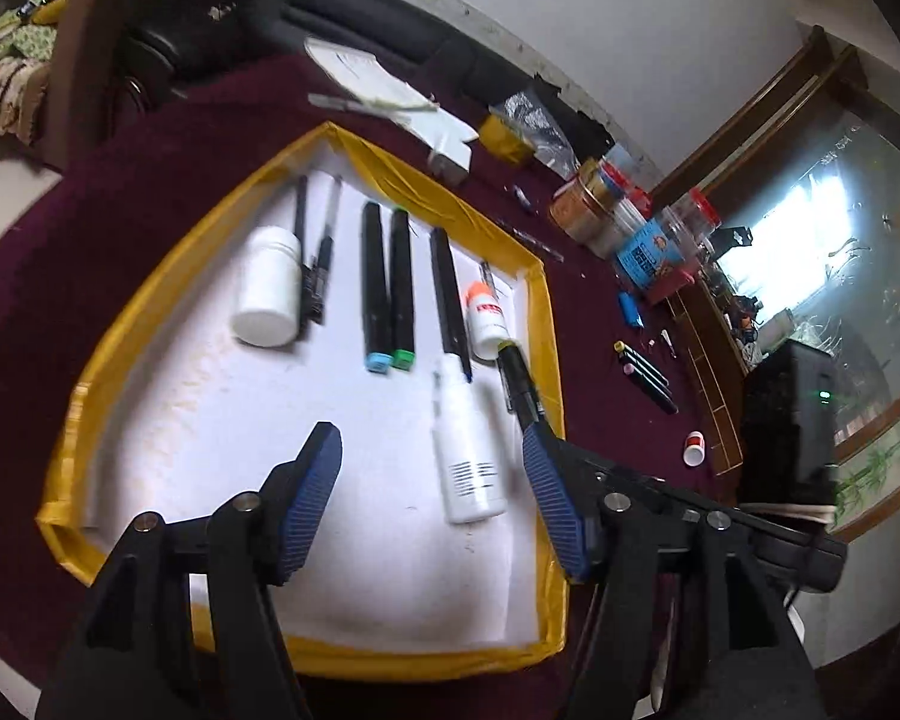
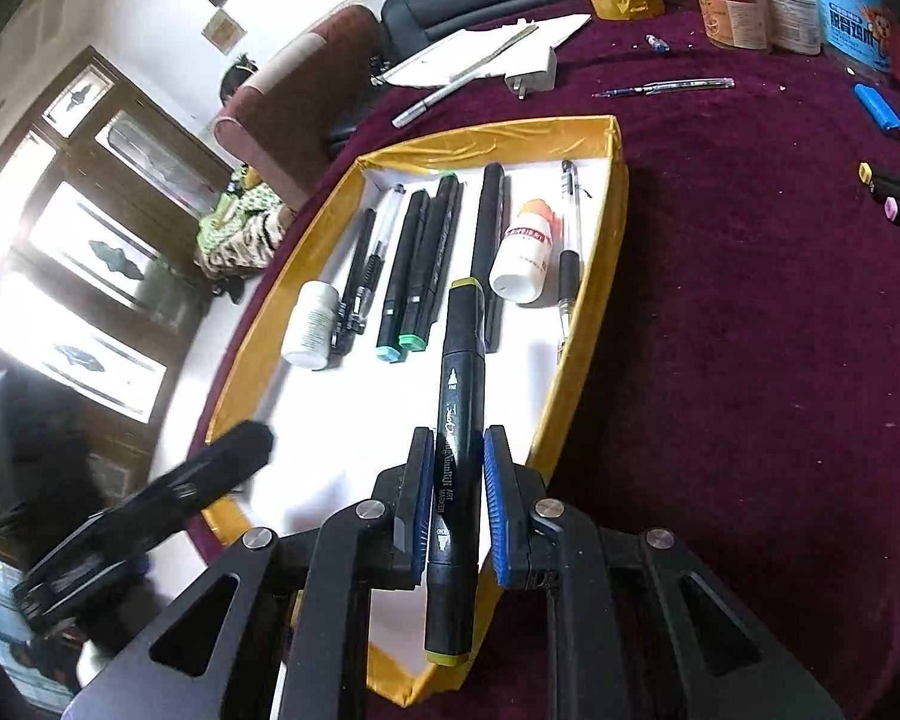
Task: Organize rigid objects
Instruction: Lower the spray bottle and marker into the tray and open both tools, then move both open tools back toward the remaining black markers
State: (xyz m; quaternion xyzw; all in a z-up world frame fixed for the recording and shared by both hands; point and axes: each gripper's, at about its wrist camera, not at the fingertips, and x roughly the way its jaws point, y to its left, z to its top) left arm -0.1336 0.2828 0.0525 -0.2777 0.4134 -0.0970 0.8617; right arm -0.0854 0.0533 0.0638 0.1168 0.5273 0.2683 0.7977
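On maroon cloth [image 2: 720, 300], left tool [image 1: 429, 480] gapes; right tool [image 2: 459, 504] clamps marker [image 2: 459, 420].

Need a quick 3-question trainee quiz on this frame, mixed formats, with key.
1. True or false: the right gripper is shut on a black marker with olive-yellow end caps.
2. Multiple choice: the two markers lying side by side in the yellow-edged tray have end caps coloured A) red and pink B) blue and green C) both yellow.
3. Short answer: what is between the pads of the left gripper?

Key
1. True.
2. B: the blue-capped marker lies beside the green-capped marker.
3. Nothing is gripped; its jaws stand open over the tray, with the white spray bottle lying below, untouched.
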